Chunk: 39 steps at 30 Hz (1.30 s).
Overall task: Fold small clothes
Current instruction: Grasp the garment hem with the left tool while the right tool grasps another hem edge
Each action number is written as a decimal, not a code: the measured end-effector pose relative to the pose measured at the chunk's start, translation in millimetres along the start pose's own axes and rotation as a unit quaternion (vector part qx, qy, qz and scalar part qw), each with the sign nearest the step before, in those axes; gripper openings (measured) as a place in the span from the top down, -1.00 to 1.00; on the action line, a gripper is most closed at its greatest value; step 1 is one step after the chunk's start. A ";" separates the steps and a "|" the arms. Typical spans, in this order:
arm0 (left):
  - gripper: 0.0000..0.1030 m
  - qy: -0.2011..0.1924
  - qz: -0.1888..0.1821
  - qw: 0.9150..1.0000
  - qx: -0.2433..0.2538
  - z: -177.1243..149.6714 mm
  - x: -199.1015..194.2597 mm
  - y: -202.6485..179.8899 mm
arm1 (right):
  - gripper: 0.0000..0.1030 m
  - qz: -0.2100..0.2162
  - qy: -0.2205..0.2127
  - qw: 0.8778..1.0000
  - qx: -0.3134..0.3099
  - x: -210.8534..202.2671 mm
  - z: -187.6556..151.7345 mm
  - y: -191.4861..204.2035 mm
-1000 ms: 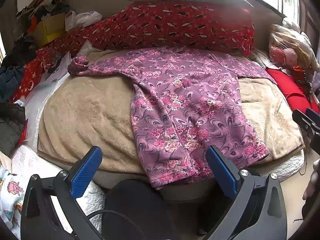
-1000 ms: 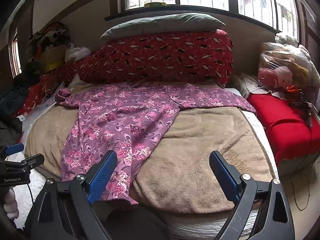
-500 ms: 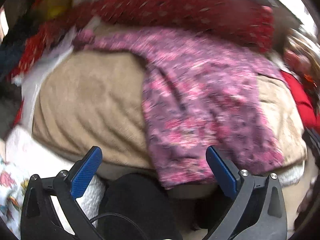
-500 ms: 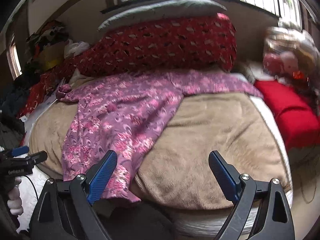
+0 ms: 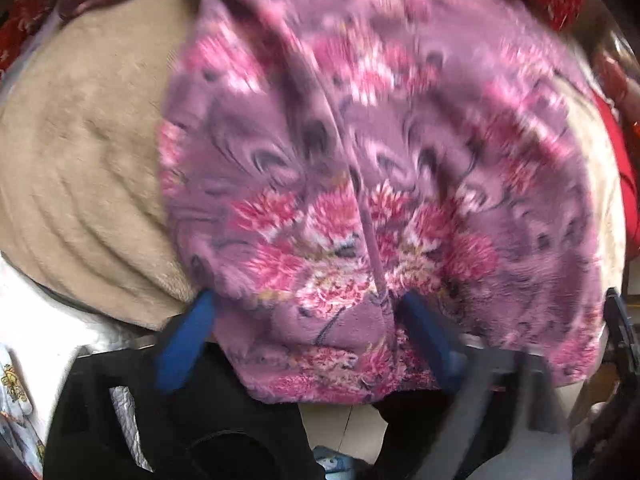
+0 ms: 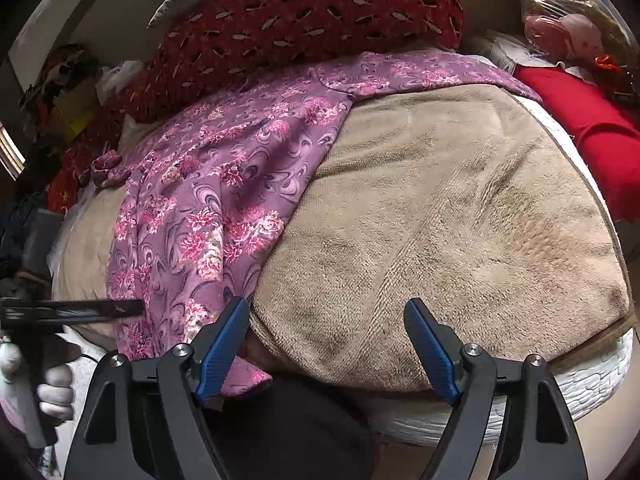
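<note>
A purple floral fleece garment (image 5: 360,168) lies spread on the tan blanket (image 6: 460,208), its hem hanging over the edge at 6 o'clock. The left gripper (image 5: 308,312) is spread wide, its 2 fingers (image 5: 188,336) straddling that hem without pinching it. The right gripper (image 6: 326,324) gapes over bare blanket; only its view shows the red pillow (image 6: 312,20) at 12 o'clock

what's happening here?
A person with a gripper in each hand is about to fold a purple floral garment spread on a tan blanket. The left gripper is open, its fingers straddling the garment's near hem, not yet closed. The right gripper is open too, near the blanket's front edge, holding nothing. No fold made yet.
</note>
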<state>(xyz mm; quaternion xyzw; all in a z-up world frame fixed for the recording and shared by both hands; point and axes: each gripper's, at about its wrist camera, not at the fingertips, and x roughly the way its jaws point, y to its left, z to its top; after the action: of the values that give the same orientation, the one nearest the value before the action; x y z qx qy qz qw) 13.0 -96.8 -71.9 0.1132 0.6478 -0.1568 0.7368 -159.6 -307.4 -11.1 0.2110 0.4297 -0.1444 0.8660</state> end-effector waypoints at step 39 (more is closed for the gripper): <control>0.90 -0.008 -0.104 0.983 -0.149 -45.2 -55.5 154.1 | 0.97 0.128 0.010 0.986 0.110 -24.8 5.7 -83.0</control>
<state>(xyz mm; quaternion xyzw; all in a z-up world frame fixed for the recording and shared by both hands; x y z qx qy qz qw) 23.4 67.2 -28.6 -0.0669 0.6665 -0.1351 0.7301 -206.1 -380.7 -8.1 0.3597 0.3889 -0.0769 0.8447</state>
